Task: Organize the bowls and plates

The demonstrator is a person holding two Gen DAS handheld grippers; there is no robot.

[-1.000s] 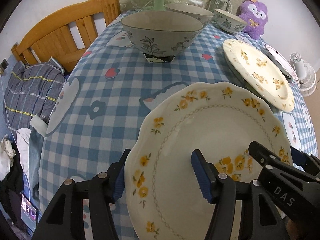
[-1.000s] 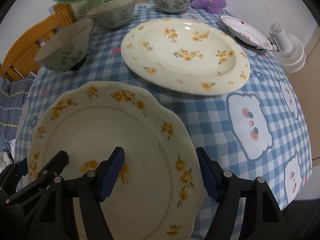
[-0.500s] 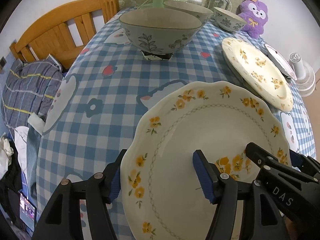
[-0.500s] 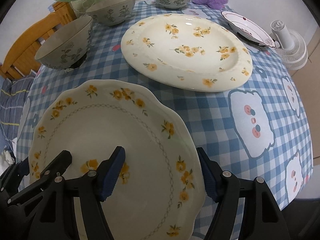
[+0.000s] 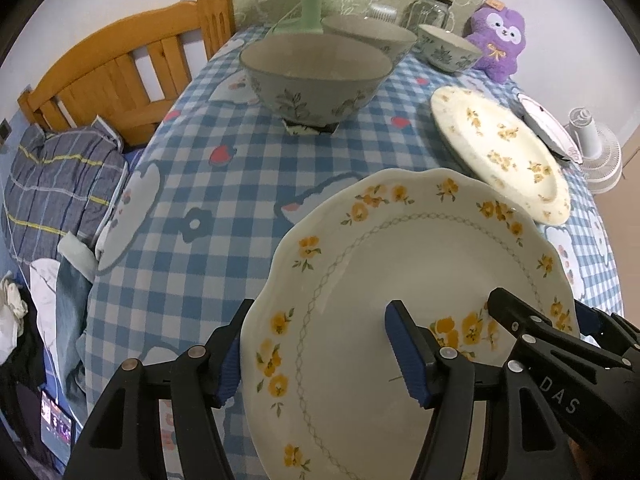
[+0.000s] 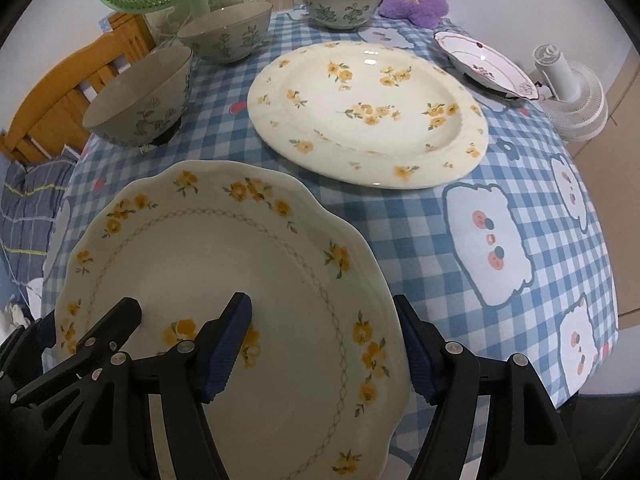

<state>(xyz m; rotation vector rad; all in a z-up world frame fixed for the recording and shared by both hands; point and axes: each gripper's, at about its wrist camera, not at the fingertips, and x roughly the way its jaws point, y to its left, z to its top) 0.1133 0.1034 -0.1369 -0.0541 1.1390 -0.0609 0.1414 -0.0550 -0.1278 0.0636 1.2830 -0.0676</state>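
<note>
with one plate between two grippers

while we hold the scalloped plate (image 5: 420,300) above the near end of the checked table (image 5: 180,184), our left gripper (image 5: 316,356) straddles its left rim and our right gripper (image 6: 324,344) its right rim, each clamped over the edge. the large oval plate (image 6: 368,112) lies ahead and to the right, nearer our right hand.

Soft, even indoor light fills both views, with faint shadows. A small glare spot sits on the large plate (image 6: 370,114). Fisheye bending curves the worktop (image 5: 192,184) edges, black corners vignette, and everything stays fairly sharp.
</note>
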